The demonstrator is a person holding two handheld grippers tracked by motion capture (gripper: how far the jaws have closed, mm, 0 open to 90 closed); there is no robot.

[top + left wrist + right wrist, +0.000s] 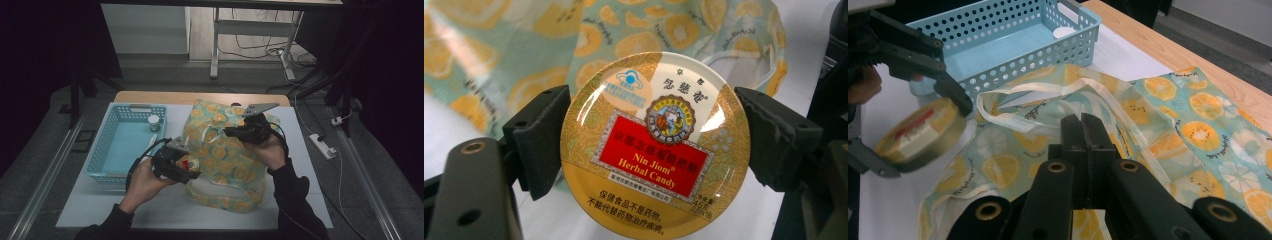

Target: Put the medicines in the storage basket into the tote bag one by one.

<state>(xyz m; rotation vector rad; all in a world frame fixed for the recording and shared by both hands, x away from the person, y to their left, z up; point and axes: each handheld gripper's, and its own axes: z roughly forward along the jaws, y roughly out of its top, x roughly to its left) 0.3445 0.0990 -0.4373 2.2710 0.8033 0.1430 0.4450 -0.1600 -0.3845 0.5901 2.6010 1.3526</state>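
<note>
A round yellow tin (655,150) labelled Herbal Candy, with a red panel on its lid, is clamped by its rim between the pads of my left gripper (651,142). In the high view, that left gripper (184,165) holds the tin (190,163) at the left edge of an orange-slice patterned cloth bag (222,150). The right gripper view has the tin (918,132) tilted, just off the bag's looped handle (1013,92). My right gripper (1081,122) is shut on the bag's cloth near its mouth, at the upper middle of the bag (233,132).
A light blue perforated basket (107,145) stands left of the bag, with a small white-capped jar (154,122) in its far right corner. A white mat covers the wooden table (150,96). A power strip (322,146) lies on the floor to the right.
</note>
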